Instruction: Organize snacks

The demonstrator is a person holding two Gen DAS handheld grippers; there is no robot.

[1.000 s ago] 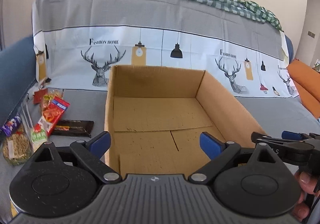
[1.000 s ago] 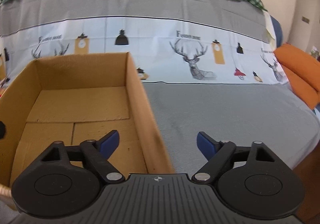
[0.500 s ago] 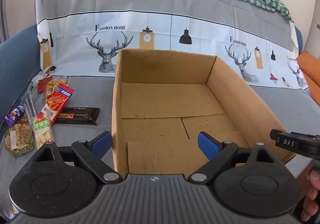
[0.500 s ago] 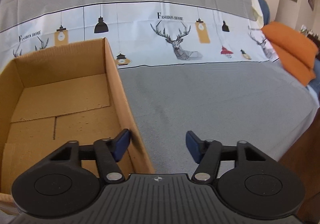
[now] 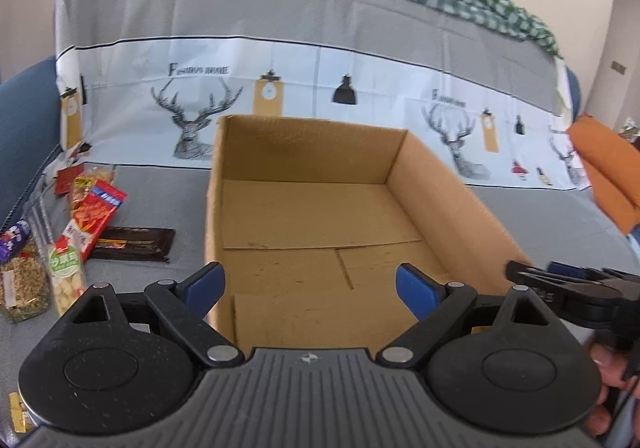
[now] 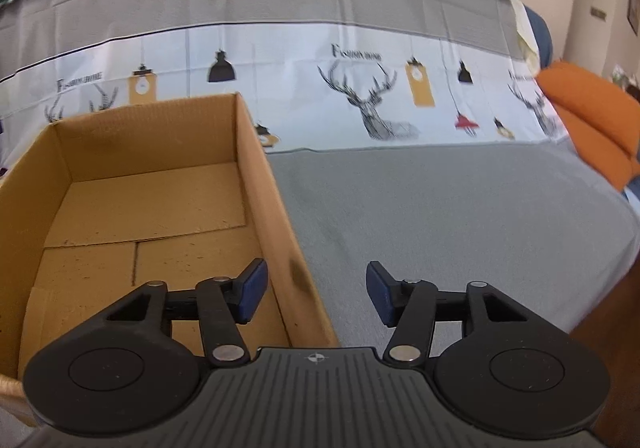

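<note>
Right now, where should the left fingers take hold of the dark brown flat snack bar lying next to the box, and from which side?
Grip the dark brown bar across its narrow width, near the middle, coming from above. It lies flat on the grey cover, long side running left-right, its left end touching the red packet. So the right half, toward the cardboard box, seems freer. The left gripper is open and empty.

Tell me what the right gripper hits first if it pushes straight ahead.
Probably the cardboard box's right wall: the right gripper, open and empty, straddles that edge. Depth is unclear; it may pass above it.
</note>
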